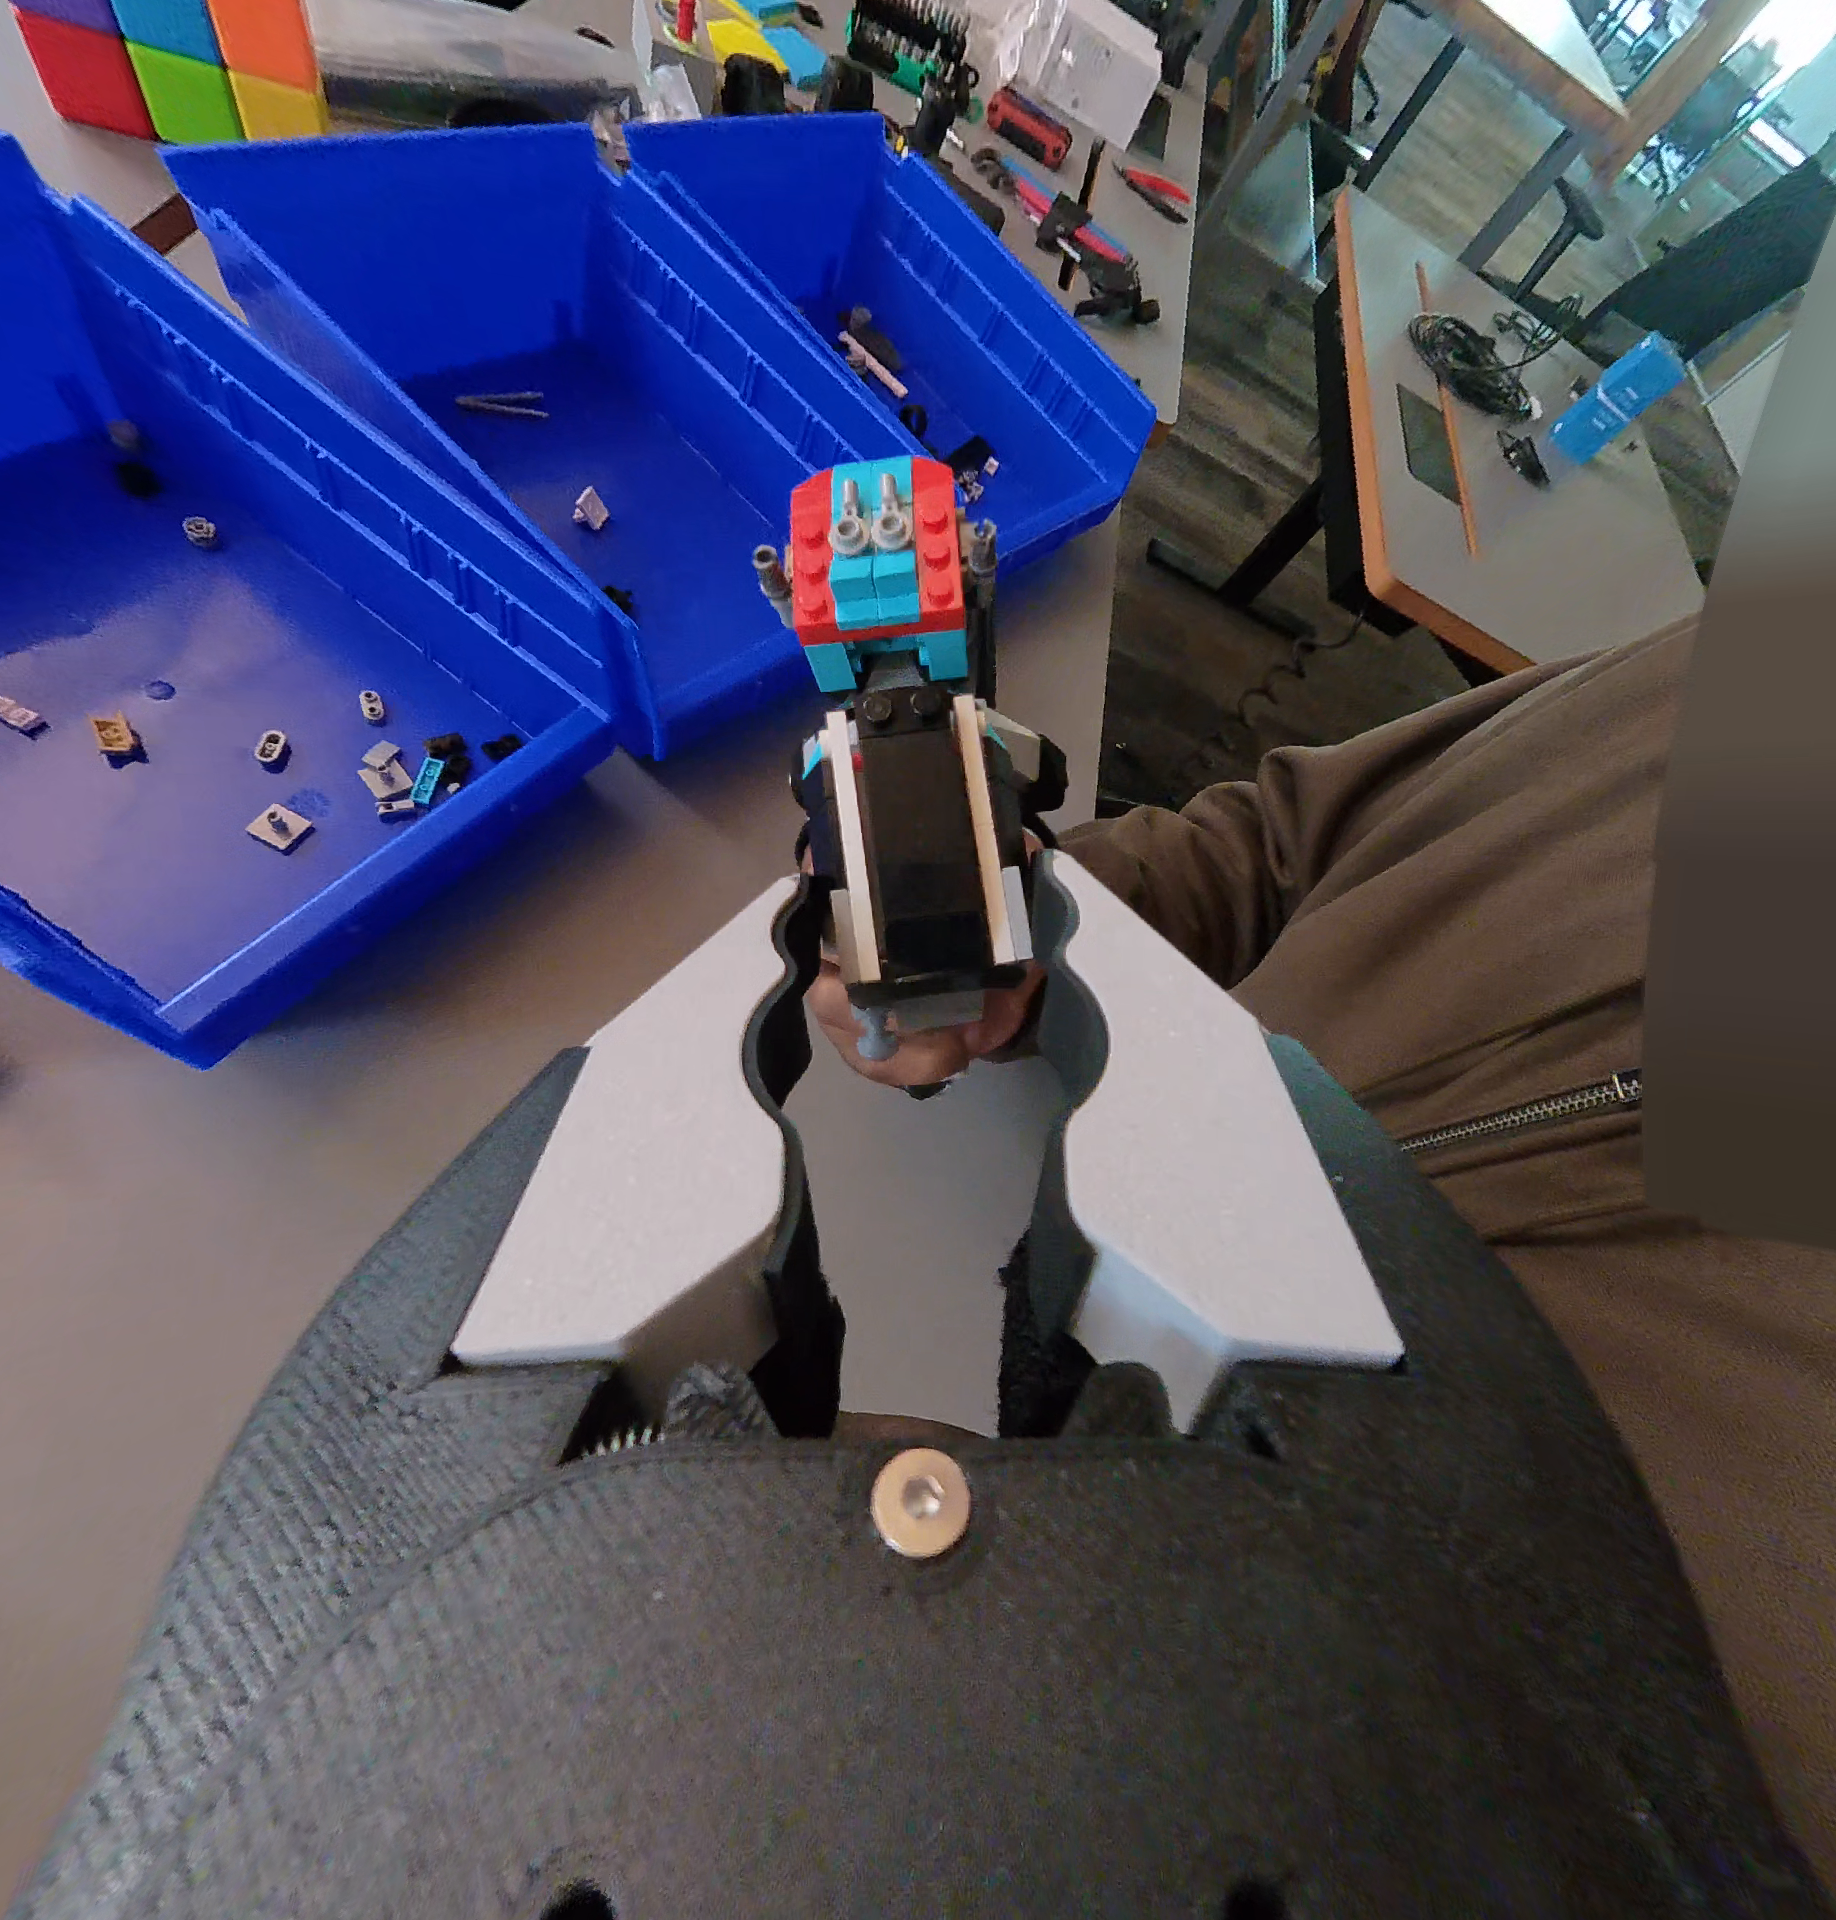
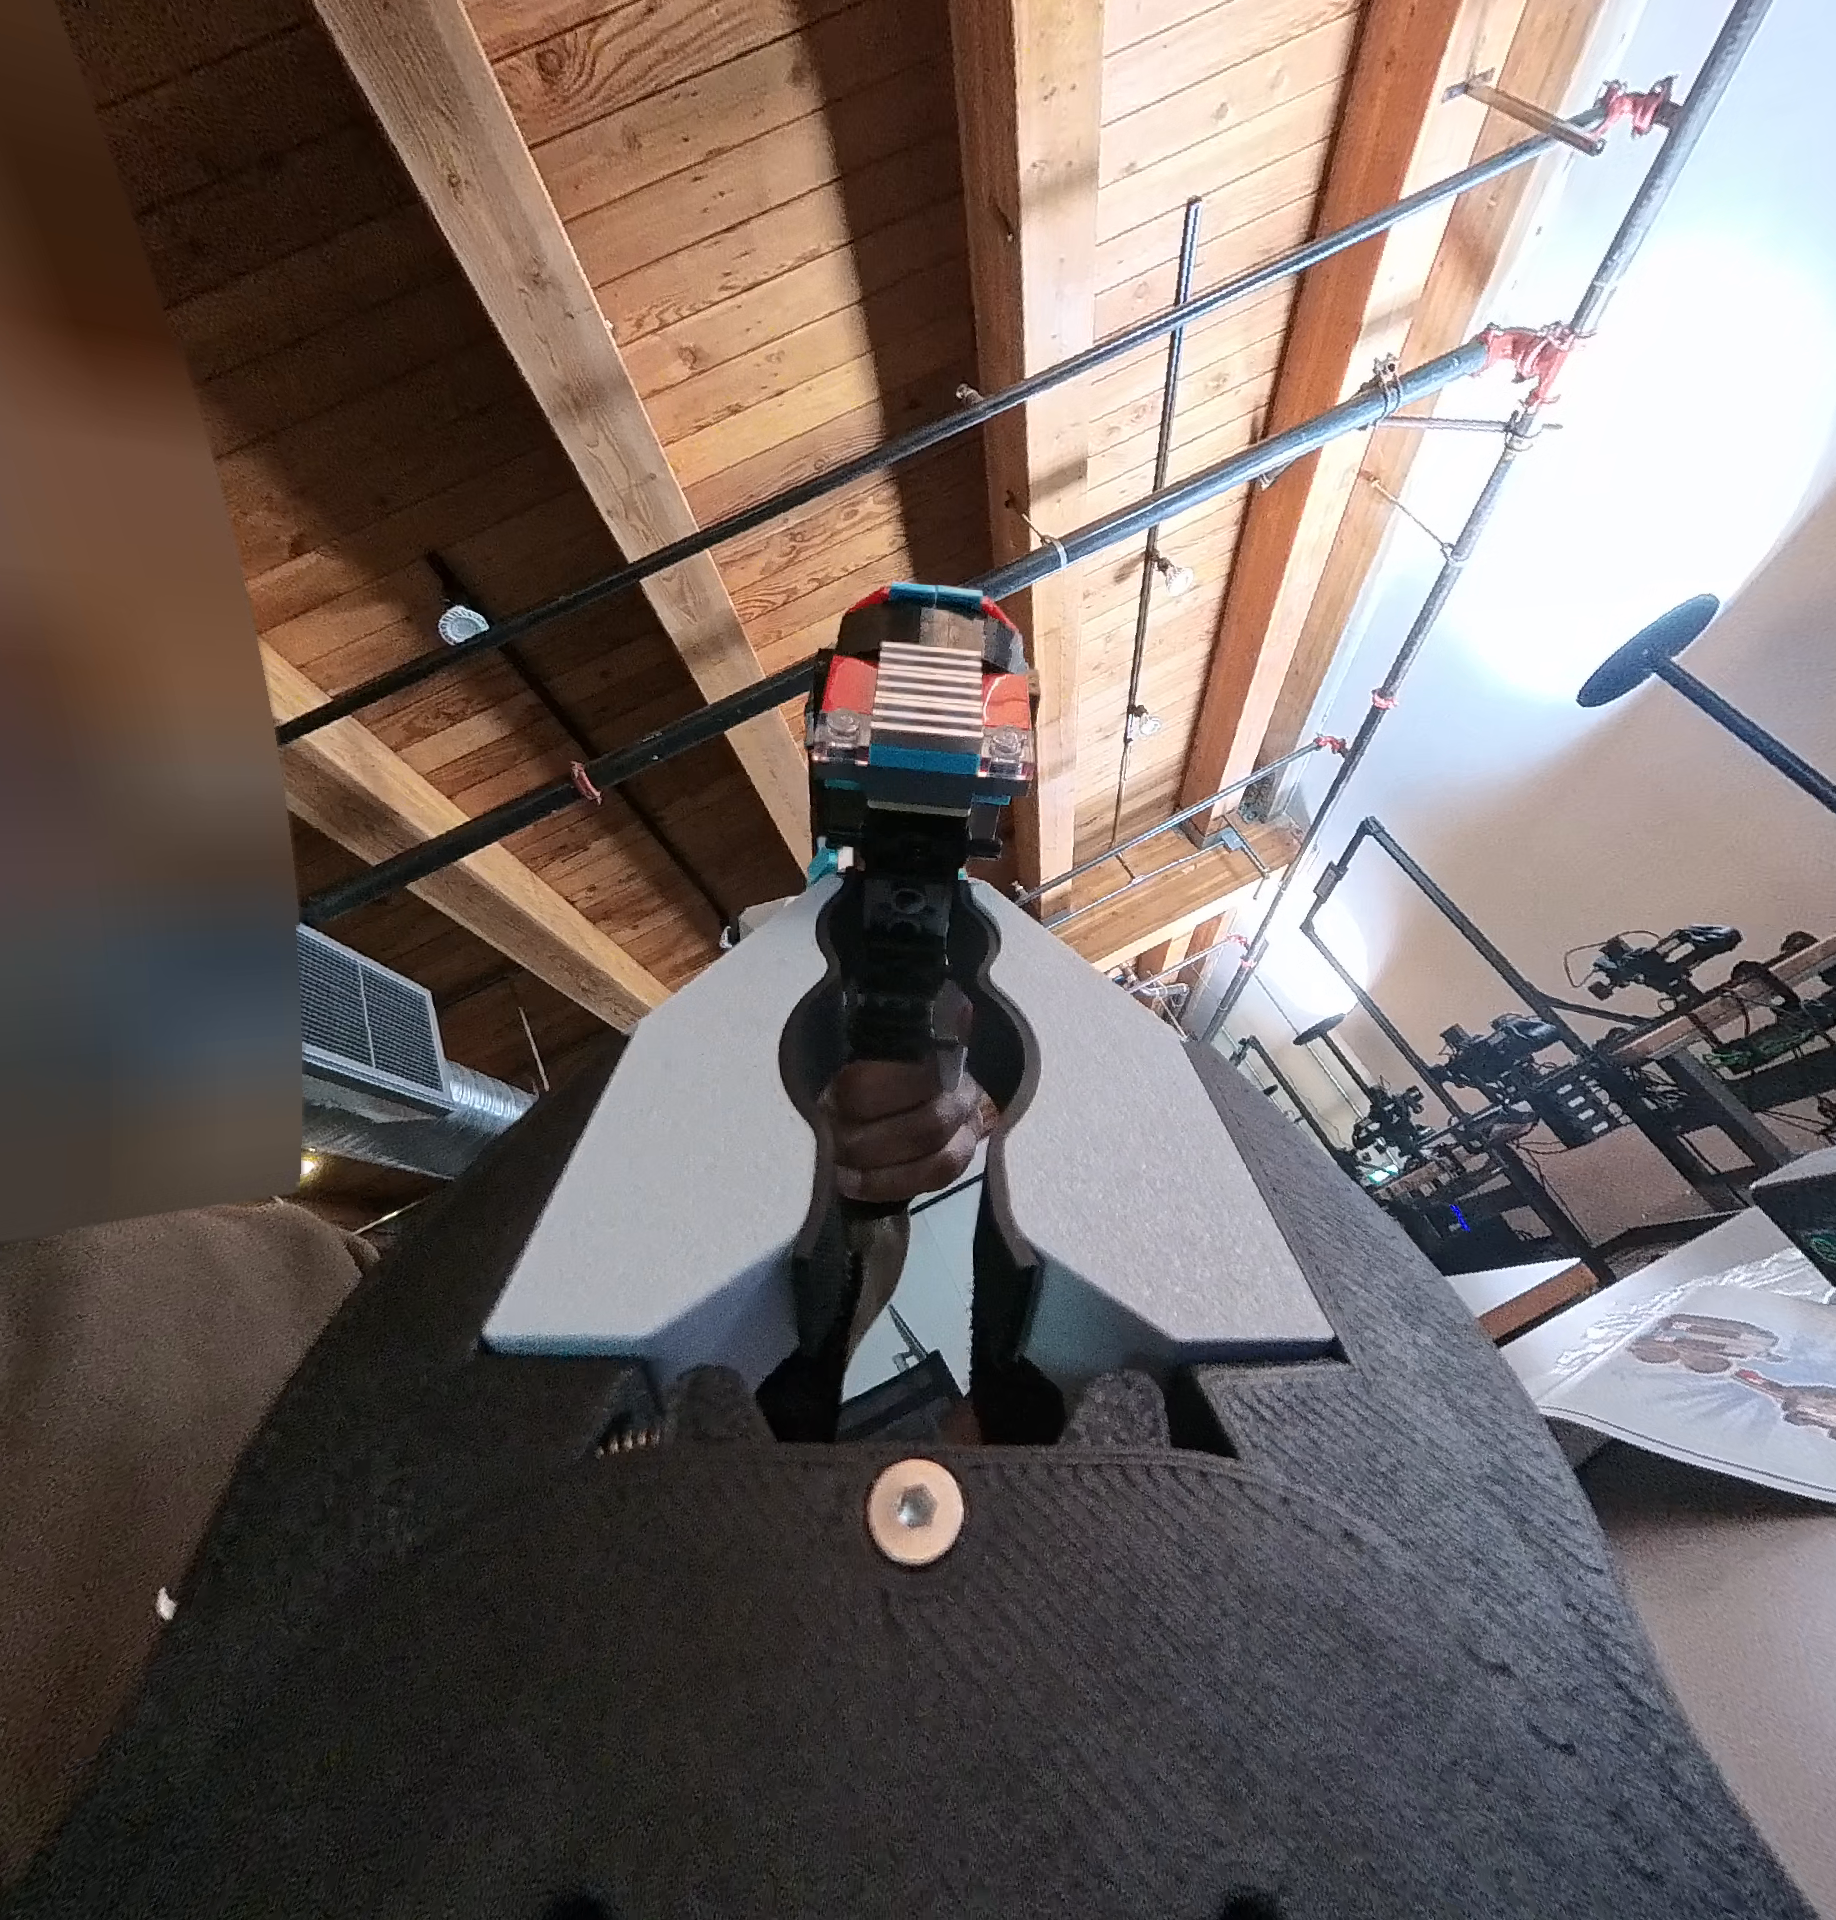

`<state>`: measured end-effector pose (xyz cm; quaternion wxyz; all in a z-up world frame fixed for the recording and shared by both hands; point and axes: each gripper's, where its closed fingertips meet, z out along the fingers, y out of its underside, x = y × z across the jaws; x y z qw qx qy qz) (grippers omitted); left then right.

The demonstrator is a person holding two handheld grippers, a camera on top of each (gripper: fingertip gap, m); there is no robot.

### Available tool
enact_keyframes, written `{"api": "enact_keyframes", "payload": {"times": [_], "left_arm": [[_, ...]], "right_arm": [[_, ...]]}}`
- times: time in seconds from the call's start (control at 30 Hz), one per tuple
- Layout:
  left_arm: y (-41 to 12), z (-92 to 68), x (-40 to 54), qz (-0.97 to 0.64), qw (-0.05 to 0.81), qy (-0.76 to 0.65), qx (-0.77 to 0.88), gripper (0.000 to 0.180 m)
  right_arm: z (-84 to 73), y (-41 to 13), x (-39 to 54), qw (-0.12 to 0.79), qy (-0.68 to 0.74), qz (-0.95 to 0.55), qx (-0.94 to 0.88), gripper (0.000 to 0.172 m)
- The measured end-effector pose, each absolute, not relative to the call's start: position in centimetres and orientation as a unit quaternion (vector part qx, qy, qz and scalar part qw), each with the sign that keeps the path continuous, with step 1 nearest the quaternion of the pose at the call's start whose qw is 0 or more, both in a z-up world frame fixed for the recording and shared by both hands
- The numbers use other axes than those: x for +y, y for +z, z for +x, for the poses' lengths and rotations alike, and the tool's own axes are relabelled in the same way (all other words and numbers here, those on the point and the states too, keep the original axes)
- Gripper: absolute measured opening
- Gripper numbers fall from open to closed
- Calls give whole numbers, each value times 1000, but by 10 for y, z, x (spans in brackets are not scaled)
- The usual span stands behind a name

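Left tool [image 1: 919,925] pinching brick car [image 1: 919,831], right tool [image 2: 909,914] pinching its underside

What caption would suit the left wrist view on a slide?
Left gripper clamps a red, teal and black toy-brick model above a grey table, beside blue bins holding loose pieces.

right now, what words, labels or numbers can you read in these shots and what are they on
Blue box on the far desk: white print, too small to read.
Dark device: green lit marks, blurred and cut off.
Open booklet: pictures only, text illegible.
Brick model: no writing shows.
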<state>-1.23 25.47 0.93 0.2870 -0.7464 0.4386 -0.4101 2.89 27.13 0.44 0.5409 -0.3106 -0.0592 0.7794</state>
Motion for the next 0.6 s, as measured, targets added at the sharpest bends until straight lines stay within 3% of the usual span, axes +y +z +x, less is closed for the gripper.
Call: {"api": "enact_keyframes", "payload": {"times": [0.6], "left_arm": [[13, 19, 252, -761, 273, -377, 452, 42]], "right_arm": [[46, 11, 261, 517, 809, -276, -42, 16]]}}
